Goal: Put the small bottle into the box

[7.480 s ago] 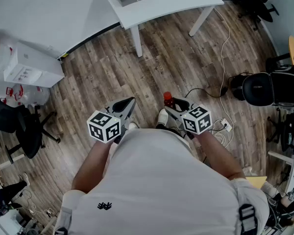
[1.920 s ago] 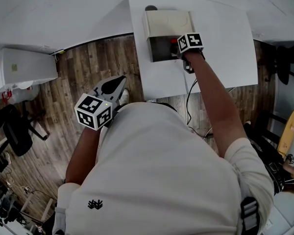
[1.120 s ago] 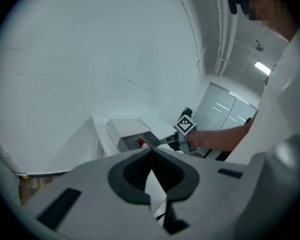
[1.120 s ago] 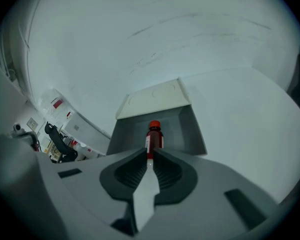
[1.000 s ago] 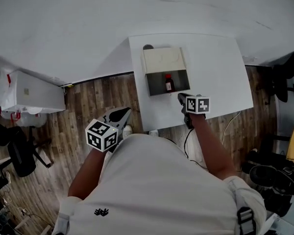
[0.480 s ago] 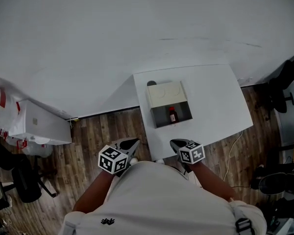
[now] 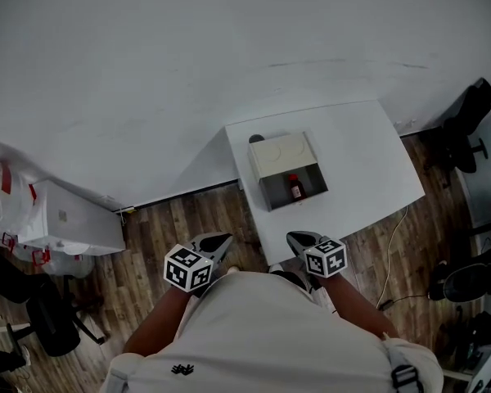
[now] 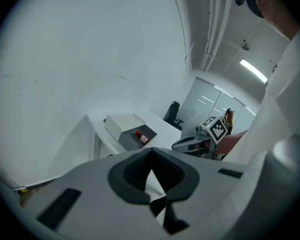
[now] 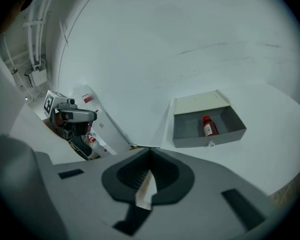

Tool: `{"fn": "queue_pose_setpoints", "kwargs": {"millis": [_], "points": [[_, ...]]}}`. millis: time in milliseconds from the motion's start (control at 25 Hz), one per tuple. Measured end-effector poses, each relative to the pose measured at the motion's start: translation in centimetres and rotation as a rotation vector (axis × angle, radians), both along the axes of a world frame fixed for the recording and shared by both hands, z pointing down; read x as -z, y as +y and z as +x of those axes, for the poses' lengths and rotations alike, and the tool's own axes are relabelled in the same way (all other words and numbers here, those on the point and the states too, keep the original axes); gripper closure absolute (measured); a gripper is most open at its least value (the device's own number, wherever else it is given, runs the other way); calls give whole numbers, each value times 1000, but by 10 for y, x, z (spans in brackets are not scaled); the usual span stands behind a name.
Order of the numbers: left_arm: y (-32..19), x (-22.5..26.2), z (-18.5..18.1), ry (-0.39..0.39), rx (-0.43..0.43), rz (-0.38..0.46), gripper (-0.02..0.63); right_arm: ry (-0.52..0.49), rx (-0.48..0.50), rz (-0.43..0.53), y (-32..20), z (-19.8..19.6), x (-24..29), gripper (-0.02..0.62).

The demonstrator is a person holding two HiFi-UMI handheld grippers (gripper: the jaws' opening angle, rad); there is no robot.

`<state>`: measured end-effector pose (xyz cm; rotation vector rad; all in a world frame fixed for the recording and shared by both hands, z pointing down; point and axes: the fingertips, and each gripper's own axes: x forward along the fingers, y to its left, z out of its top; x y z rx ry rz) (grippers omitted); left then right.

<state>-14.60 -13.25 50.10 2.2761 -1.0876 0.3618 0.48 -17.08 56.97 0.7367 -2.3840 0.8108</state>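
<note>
The bottle (image 7: pixel 295 187) lies in the box (image 7: pixel 274 191), far ahead of the closed, empty left gripper (image 7: pixel 225 239) and nearer right gripper (image 7: pixel 293 238).

White table (image 7: pixel 368 162) set against pale wall (image 7: pixel 188 56). Small dark round thing (image 7: pixel 256 138) near table's back edge, too small to identify. Wood-plank floor (image 7: pixel 172 228) underneath. White cabinet (image 7: pixel 74 223) off left, by wall. Black office chair (image 7: pixel 466 117) right of table; second black chair (image 7: pixel 49 326) lower left.
</note>
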Motion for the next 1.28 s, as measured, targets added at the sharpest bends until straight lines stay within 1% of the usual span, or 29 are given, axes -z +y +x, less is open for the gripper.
{"fn": "queue_pose_setpoints", "kwargs": {"millis": [240, 560, 1280], "points": [[9, -4, -14, 16, -22, 4, 600, -32, -19, 31, 19, -16, 13, 589], [17, -8, -11, 35, -67, 4, 600, -34, -25, 36, 36, -25, 15, 589], [21, -6, -20, 45, -79, 13, 600, -16, -5, 70, 36, -36, 26, 591]]}}
